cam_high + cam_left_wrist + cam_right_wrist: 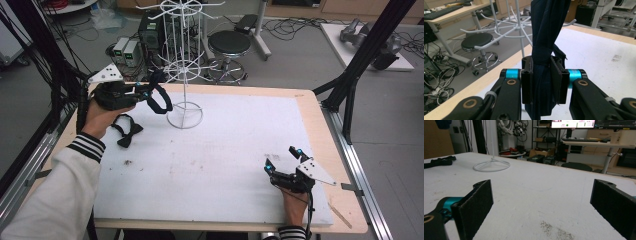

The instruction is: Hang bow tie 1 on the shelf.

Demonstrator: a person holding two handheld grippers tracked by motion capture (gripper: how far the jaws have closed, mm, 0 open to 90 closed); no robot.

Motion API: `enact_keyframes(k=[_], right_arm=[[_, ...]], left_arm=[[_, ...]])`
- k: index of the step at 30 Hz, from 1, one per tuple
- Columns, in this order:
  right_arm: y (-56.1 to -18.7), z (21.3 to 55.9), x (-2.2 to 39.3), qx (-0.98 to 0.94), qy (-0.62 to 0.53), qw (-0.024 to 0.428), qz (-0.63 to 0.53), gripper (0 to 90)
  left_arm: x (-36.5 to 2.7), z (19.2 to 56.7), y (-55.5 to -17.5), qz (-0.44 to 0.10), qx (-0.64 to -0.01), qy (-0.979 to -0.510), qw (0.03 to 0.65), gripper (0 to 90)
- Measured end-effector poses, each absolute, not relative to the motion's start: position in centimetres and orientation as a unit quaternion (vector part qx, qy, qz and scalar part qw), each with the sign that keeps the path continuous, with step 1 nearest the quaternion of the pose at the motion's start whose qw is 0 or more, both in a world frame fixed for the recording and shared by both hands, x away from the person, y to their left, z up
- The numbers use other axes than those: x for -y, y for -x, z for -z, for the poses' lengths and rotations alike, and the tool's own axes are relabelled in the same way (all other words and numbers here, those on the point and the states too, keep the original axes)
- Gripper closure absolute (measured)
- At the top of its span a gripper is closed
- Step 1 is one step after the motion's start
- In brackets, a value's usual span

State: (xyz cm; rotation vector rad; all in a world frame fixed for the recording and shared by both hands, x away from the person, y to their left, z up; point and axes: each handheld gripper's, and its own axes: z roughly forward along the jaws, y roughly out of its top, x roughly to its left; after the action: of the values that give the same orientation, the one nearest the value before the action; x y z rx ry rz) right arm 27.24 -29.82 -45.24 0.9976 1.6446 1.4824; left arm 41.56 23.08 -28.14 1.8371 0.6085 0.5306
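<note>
The left hand-held gripper held a dark strap near the rack, while the right hand-held gripper rested wide open near the surface's right edge.

Two dark bow ties, one white wire rack, two claws.

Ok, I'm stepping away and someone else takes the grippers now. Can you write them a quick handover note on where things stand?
Left gripper: shut on a dark navy fabric band with a strap loop, held in the air beside the white wire hanger stand at the far left of the table.
Right gripper: open, holding nothing, low over the white foam board near its right front corner.
Second black bow tie: lying on the board under the left hand.
Done: one piece picked up.
Left, as it looks: hang it on a stand arm, then probably the bow tie.
</note>
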Motion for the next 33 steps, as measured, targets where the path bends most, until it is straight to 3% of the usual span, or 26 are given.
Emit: enact_keyframes(k=[33], right_arm=[[-27.2,45.2,29.8,-0.634,-0.385,0.348,-0.573,3.9]], left_arm=[[-22.4,27.7,-44.4,-0.228,-0.275,-0.770,0.529,73.2]])
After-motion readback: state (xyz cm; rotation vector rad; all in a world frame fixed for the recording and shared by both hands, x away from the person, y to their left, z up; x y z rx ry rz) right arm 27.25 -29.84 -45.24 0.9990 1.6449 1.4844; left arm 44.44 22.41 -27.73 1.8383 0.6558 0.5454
